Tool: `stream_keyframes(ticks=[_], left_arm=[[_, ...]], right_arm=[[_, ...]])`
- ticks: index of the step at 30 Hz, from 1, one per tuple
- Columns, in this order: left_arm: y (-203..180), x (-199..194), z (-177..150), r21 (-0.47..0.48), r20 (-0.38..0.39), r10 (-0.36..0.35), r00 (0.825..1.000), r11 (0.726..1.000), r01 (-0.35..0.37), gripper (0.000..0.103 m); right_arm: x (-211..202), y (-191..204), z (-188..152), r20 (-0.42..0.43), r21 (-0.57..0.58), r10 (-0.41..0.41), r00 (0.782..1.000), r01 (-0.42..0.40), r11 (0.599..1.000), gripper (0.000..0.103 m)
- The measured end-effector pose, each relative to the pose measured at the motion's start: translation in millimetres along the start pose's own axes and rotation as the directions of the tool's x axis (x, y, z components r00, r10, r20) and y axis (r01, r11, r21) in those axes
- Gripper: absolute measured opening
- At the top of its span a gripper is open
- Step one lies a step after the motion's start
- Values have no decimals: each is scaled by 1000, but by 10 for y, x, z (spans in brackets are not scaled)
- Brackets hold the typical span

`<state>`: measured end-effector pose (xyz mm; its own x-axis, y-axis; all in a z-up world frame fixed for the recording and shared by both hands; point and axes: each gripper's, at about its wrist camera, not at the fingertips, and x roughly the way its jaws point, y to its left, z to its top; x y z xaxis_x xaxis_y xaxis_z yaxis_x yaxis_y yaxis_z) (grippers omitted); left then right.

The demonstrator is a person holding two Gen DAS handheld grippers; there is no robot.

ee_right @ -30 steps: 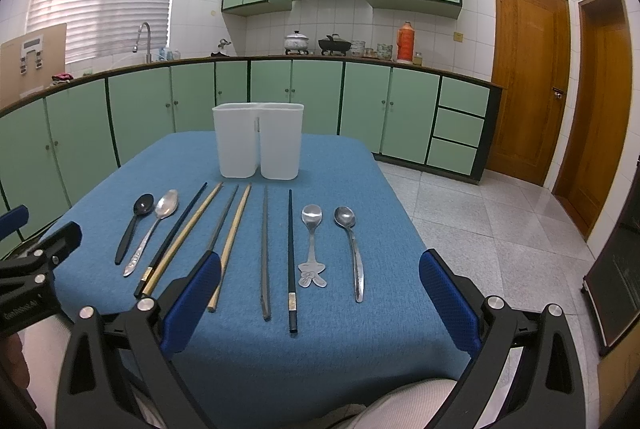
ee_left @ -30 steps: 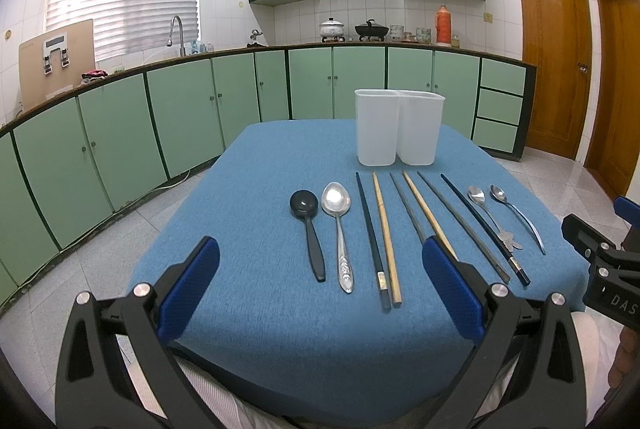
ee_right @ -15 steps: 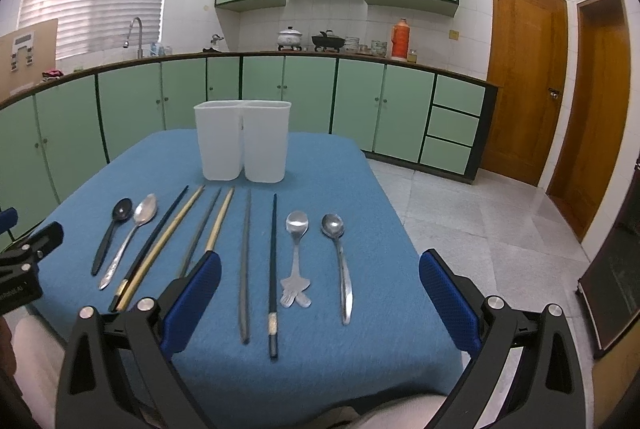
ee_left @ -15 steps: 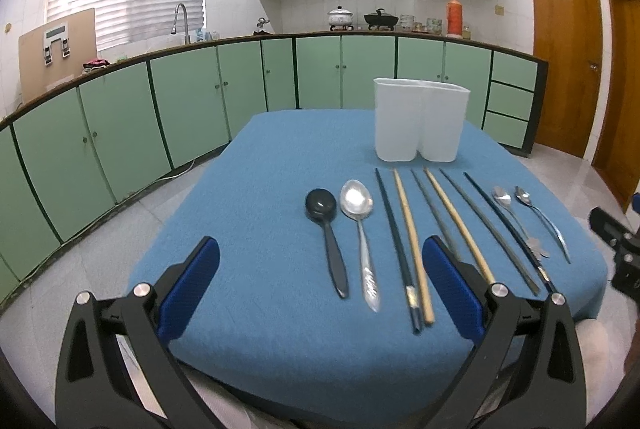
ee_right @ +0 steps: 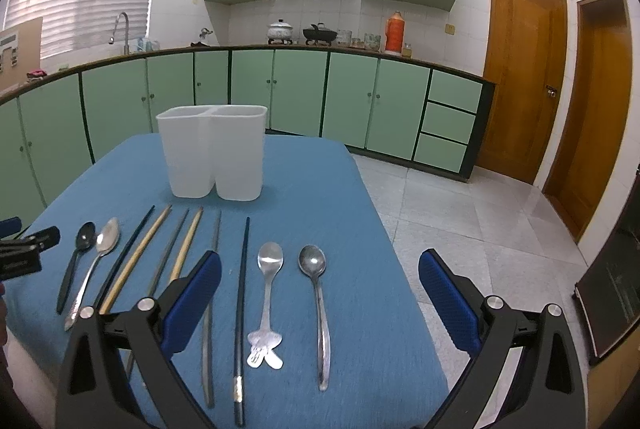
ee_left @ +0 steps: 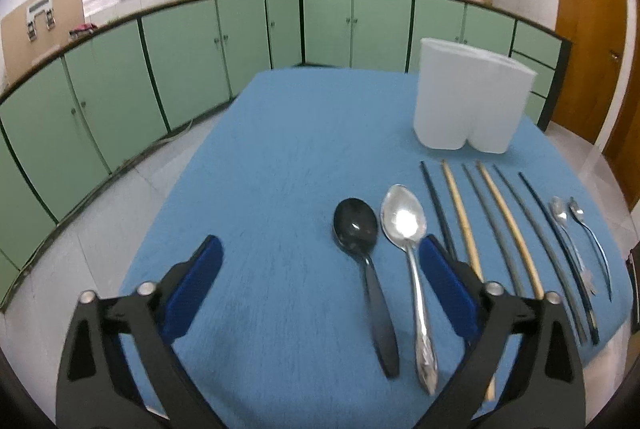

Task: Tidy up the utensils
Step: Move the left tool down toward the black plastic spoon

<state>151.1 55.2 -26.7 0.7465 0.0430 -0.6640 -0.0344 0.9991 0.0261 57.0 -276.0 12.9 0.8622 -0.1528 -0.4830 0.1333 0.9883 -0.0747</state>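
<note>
Left wrist view: motion-blurred; left gripper [ee_left: 320, 283] jaws wide but closing, empty, above blue tablecloth [ee_left: 280, 169]; black spoon [ee_left: 362, 257] and large silver spoon [ee_left: 408, 241] lie between pads, untouched; right pad hides lower part of chopsticks [ee_left: 500, 213]. Right wrist view: right gripper [ee_right: 320, 295] spread wide, empty, over cartoon-handled spoon [ee_right: 268, 293] and plain steel spoon [ee_right: 316, 293]; left finger covers chopstick ends; white two-compartment holder [ee_right: 212, 153] upright behind row, contents unseen.

Right gripper [ee_right: 320, 293] hangs wide open over the spoons and chopsticks — white holder [ee_right: 212, 157] upright behind on the blue table [ee_right: 320, 181].
</note>
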Motion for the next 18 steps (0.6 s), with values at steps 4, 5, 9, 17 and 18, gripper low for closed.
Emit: stream_keyframes(ticks=[4, 5, 9, 17, 18], left_arm=[[38, 272, 105, -14, -69, -18, 997, 1000, 17, 83], [41, 336, 118, -18, -84, -23, 996, 1000, 21, 83], [24, 496, 165, -14, -111, -13, 994, 1000, 12, 83], [12, 730, 236, 1, -143, 0, 990, 1000, 1, 78], [9, 758, 237, 0, -149, -2, 989, 1000, 3, 77]], right_arm=[[184, -9, 35, -27, 0, 0, 1000, 0, 1000, 94], [217, -8, 41, -32, 0, 2, 999, -2, 1000, 94], [338, -14, 58, -47, -2, 1, 999, -1, 1000, 93], [509, 54, 104, -64, -6, 3, 998, -4, 1000, 93], [520, 58, 106, -65, -7, 3, 998, -3, 1000, 93]])
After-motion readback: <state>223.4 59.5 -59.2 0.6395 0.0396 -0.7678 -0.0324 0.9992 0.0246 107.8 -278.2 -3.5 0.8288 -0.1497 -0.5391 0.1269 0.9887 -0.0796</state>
